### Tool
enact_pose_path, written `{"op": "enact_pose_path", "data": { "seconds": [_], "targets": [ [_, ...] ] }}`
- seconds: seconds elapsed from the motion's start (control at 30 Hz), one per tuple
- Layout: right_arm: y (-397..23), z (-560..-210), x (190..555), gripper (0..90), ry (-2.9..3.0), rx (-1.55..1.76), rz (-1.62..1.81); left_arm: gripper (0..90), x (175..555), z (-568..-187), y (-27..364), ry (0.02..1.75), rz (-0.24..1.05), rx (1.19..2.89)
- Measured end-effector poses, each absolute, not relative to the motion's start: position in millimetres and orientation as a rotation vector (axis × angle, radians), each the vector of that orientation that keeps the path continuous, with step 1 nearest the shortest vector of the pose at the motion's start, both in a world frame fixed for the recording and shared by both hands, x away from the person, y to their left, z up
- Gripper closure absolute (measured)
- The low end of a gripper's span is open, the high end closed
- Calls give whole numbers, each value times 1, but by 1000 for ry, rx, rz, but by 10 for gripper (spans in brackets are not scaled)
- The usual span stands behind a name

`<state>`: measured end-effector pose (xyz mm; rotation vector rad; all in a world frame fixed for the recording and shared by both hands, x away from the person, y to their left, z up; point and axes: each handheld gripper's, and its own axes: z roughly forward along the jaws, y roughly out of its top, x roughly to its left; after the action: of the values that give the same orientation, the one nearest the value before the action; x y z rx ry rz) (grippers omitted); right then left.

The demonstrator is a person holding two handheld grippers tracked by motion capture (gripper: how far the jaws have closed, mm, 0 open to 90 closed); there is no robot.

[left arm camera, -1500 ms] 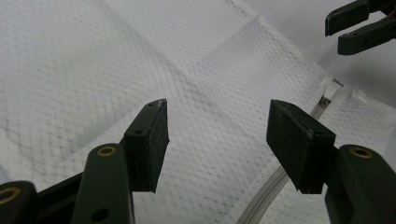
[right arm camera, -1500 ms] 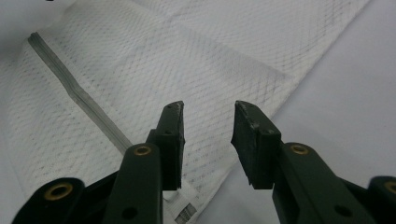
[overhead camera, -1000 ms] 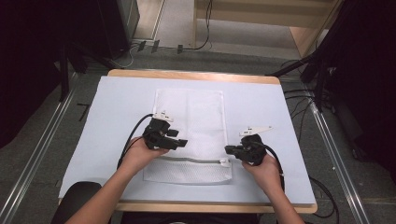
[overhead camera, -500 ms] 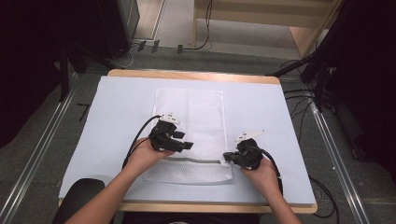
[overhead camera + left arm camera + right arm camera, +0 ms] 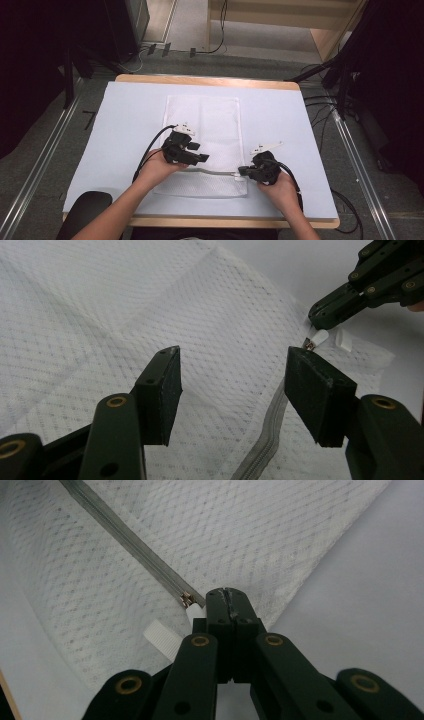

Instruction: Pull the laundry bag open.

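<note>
A white mesh bag (image 5: pixel 205 120) lies flat on the pale blue table cover, with its grey zipper (image 5: pixel 215 172) running across near the front end. My left gripper (image 5: pixel 200 159) hovers open over the mesh just left of the zipper's end; its jaws (image 5: pixel 232 360) stand wide with only mesh and zipper (image 5: pixel 270 425) beneath. My right gripper (image 5: pixel 241 171) is shut on the white zipper pull (image 5: pixel 195 611) at the zipper's right end. In the left gripper view that pull (image 5: pixel 318 337) sticks out of the right gripper's closed tips (image 5: pixel 325 315).
The pale blue cover (image 5: pixel 300 130) spreads over a wooden table whose edge (image 5: pixel 210 80) shows at the back. A small white tab (image 5: pixel 162 637) lies beside the pull. Cables trail from both grippers. Metal rails (image 5: pixel 45 165) and dark stands flank the table.
The left gripper has edged slightly right over the bag. The right gripper has shifted a touch toward the near edge, still closed on the pull.
</note>
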<state>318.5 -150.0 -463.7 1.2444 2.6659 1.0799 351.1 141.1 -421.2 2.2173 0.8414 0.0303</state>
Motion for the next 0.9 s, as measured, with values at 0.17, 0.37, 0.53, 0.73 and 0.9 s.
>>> {"op": "enact_pose_path", "data": {
  "seconds": [0.17,0.37,0.53,0.73,0.9],
  "targets": [
    [-149,-464,317,900,2675,1245,1089,409,351,-421,140,835,31,2222],
    [-145,-462,315,900,2685,1234,1096,410,350,-421,139,836,28,2221],
    [-143,-456,306,900,2669,1195,1111,411,349,-421,139,831,30,2220],
    [-136,-457,307,900,2687,1163,1137,415,348,-423,135,826,22,2227],
    [-133,-455,309,900,2672,1130,1138,417,348,-425,131,815,12,2231]
  ]
}}
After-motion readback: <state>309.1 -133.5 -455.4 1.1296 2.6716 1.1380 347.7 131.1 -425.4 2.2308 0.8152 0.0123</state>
